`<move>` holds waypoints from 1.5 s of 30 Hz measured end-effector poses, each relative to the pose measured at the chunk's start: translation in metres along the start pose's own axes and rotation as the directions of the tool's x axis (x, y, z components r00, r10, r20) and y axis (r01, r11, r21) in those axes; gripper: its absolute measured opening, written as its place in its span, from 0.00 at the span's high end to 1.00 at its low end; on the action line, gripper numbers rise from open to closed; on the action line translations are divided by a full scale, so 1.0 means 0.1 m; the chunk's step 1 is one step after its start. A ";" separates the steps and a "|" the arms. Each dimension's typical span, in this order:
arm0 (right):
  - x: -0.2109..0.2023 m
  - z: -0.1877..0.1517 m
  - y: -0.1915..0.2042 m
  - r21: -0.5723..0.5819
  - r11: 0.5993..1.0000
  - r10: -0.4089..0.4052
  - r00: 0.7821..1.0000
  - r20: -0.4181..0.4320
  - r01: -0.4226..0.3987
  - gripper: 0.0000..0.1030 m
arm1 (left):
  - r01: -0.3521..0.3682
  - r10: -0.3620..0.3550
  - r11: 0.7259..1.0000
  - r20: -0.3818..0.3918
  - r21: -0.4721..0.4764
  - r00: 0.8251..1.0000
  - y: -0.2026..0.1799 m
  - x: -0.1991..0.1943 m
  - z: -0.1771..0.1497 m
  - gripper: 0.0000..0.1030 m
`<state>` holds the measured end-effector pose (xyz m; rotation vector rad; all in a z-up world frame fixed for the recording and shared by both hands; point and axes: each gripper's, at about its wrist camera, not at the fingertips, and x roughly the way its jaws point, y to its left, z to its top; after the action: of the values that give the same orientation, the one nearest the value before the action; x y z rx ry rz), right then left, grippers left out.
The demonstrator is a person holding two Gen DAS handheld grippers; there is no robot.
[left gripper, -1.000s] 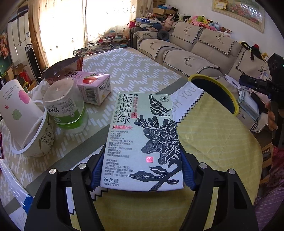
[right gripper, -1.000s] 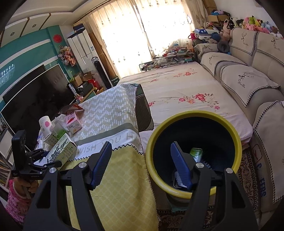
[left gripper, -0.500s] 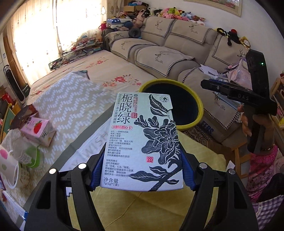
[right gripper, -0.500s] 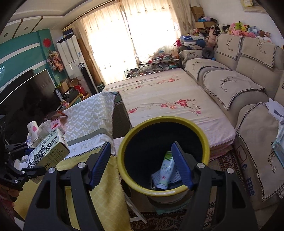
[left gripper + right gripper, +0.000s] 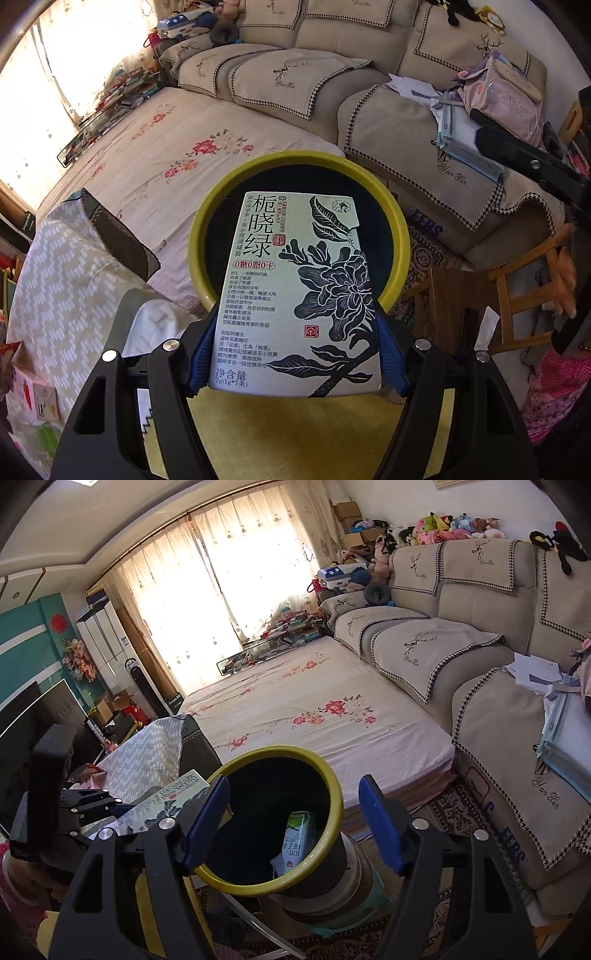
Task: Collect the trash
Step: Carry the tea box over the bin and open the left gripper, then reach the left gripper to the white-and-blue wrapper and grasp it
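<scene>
My left gripper [image 5: 295, 354] is shut on a pale green tea box [image 5: 295, 291] printed with a black flower, its blue pads pressing both long sides. The box hangs over the mouth of a yellow-rimmed black bin [image 5: 199, 236]. In the right wrist view the same tea box [image 5: 166, 797] reaches the bin's left edge, carried by the left gripper [image 5: 88, 805]. My right gripper [image 5: 295, 819] stands open with nothing between its fingers, above the yellow-rimmed bin [image 5: 325, 775]. A green and white carton [image 5: 297, 840] lies inside the bin.
A table with a chevron-patterned and yellow cloth [image 5: 55, 280] lies left of the bin, with a pink carton [image 5: 33, 395] on it. A beige sofa [image 5: 406, 122] runs behind, a floral-sheeted mattress [image 5: 314, 716] beside it, and a wooden stool [image 5: 517, 295] to the right.
The left gripper carried the tea box rightward from the table to above the bin. The right gripper swung right, off the bin's mouth, and its jaws spread a little.
</scene>
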<state>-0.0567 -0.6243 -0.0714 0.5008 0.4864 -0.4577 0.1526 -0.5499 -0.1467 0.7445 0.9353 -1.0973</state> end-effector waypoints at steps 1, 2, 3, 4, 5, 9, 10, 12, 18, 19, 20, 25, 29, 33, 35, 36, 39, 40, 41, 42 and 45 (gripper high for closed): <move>-0.01 0.00 -0.04 0.007 1.000 -0.002 1.000 0.003 0.002 0.33 | -0.001 0.001 1.000 -0.014 0.002 1.000 -0.01 0.07 0.06 0.31; -0.02 0.00 -0.07 0.013 1.000 -0.004 1.000 0.005 0.004 0.33 | 0.000 0.000 1.000 -0.024 0.007 1.000 -0.02 0.14 0.11 0.31; -0.02 0.00 -0.10 0.020 1.000 -0.008 1.000 0.007 0.007 0.33 | -0.002 0.002 1.000 -0.033 0.009 0.999 -0.03 0.21 0.15 0.31; -0.03 0.01 -0.13 0.026 1.000 -0.010 1.000 0.009 0.010 0.33 | -0.009 0.009 1.000 -0.038 0.010 0.999 -0.04 0.27 0.19 0.31; -0.03 0.01 -0.15 0.032 0.999 -0.011 1.000 0.011 0.011 0.33 | -0.017 0.018 1.000 -0.041 0.008 0.999 -0.04 0.33 0.23 0.30; -0.05 0.03 -0.19 0.050 0.999 -0.016 1.000 0.023 0.015 0.32 | -0.025 0.025 0.999 -0.003 -0.040 1.000 0.02 0.39 0.24 0.25; -0.05 0.03 -0.18 0.050 0.999 -0.015 1.000 0.024 0.014 0.32 | -0.021 0.021 0.998 0.009 -0.053 1.000 0.05 0.39 0.23 0.24; -0.05 0.04 -0.15 0.044 0.999 -0.012 1.000 0.023 0.011 0.31 | -0.038 0.042 0.996 0.045 -0.083 0.998 0.13 0.26 0.13 0.24; -0.01 0.08 0.22 -0.010 0.999 0.053 0.998 0.022 -0.053 0.31 | -0.073 0.131 0.979 0.315 -0.190 0.940 0.44 -0.64 -0.40 0.20; 0.00 0.10 0.35 -0.026 0.997 0.076 0.997 0.024 -0.076 0.31 | -0.086 0.164 0.972 0.365 -0.220 0.917 0.51 -0.83 -0.54 0.17; 0.00 0.12 0.47 -0.039 0.995 0.098 0.995 0.030 -0.097 0.31 | -0.103 0.202 0.962 0.408 -0.251 0.890 0.58 -1.01 -0.69 0.16; 0.13 0.26 1.31 -0.131 0.964 0.243 0.968 0.061 -0.234 0.26 | -0.193 0.400 0.887 0.489 -0.420 0.775 0.97 -1.71 -1.45 0.12; 0.32 0.32 2.12 -0.248 0.915 0.339 0.940 0.041 -0.319 0.26 | -0.258 0.533 0.798 0.438 -0.544 0.724 1.39 -2.05 -2.05 0.11; 0.53 0.17 2.88 -0.348 0.860 0.399 0.917 0.004 -0.373 0.26 | -0.325 0.648 0.675 0.322 -0.662 0.690 1.86 -2.22 -2.66 0.11; 0.62 0.05 3.13 -0.364 0.842 0.427 0.904 -0.004 -0.399 0.26 | -0.335 0.670 0.611 0.242 -0.717 0.702 2.13 -2.23 -2.97 0.11; 0.66 -0.02 3.22 -0.372 0.835 0.438 0.899 -0.002 -0.407 0.26 | -0.342 0.674 0.582 0.201 -0.738 0.711 2.26 -2.21 -3.11 0.11; 0.79 -0.22 3.36 -0.409 0.833 0.399 0.917 -0.021 -0.373 0.26 | -0.376 0.663 0.507 0.072 -0.776 0.745 2.59 -2.05 -3.49 0.11; 0.82 -0.24 3.35 -0.417 0.835 0.385 0.923 -0.027 -0.360 0.26 | -0.395 0.662 0.483 0.032 -0.781 0.748 2.67 -1.98 -3.59 0.11; 0.84 -0.26 3.34 -0.413 0.839 0.379 0.925 -0.021 -0.354 0.26 | -0.409 0.657 0.465 -0.004 -0.785 0.754 2.74 -1.91 -3.68 0.11; 0.86 -0.27 3.30 -0.403 0.846 0.374 0.927 -0.018 -0.349 0.26 | -0.417 0.647 0.451 -0.032 -0.789 0.762 2.82 -1.84 -3.76 0.11; 0.93 -0.28 3.23 -0.376 0.864 0.355 0.935 -0.017 -0.335 0.25 | -0.416 0.609 0.419 -0.090 -0.807 0.788 2.99 -1.60 -3.88 0.11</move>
<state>0.1761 -0.3837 -0.0336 0.1965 0.4087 -0.0252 0.3141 -0.0603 -0.1545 0.0983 0.8009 -0.1016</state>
